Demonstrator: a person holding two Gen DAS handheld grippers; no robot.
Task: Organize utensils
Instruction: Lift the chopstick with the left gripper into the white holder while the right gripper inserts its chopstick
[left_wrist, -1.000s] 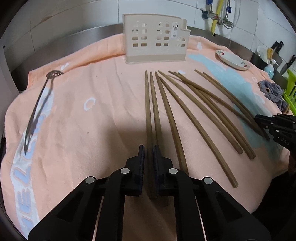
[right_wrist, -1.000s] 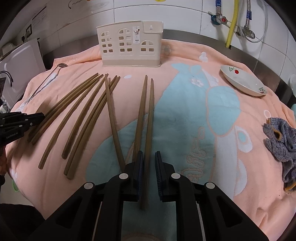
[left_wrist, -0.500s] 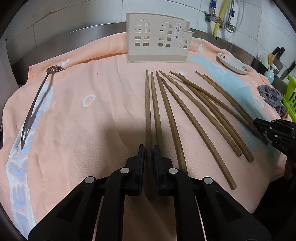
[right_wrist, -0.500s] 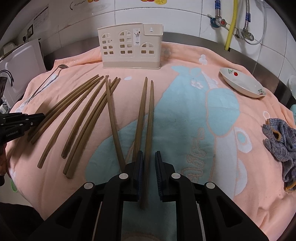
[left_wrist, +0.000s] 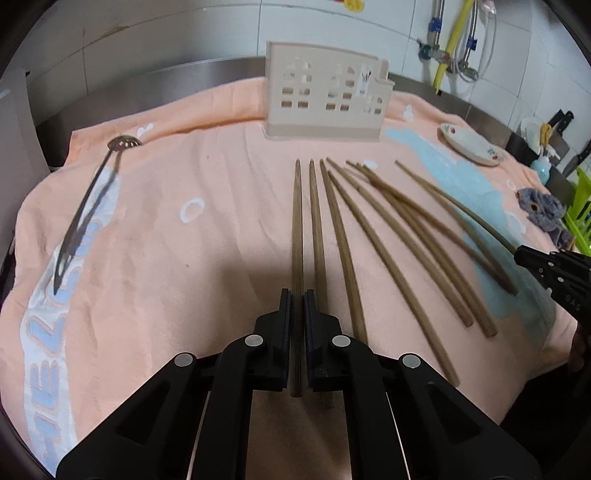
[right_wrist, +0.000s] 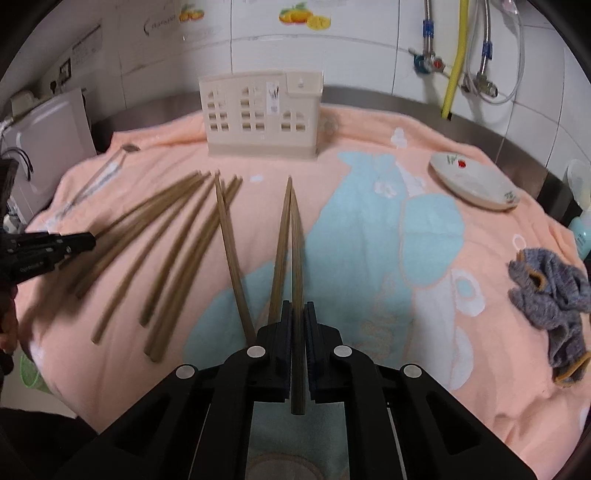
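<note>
While both tongs (left_wrist: 297, 310) (right_wrist: 298, 321) grip chopsticks (left_wrist: 296, 236), towel (left_wrist: 155, 229) apparently reads "HELLO".

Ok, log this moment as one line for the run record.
left gripper: shut on chopstick | right gripper: shut on chopstick | other chopsticks: on towel | utensil holder: no chopsticks visible inside
</note>
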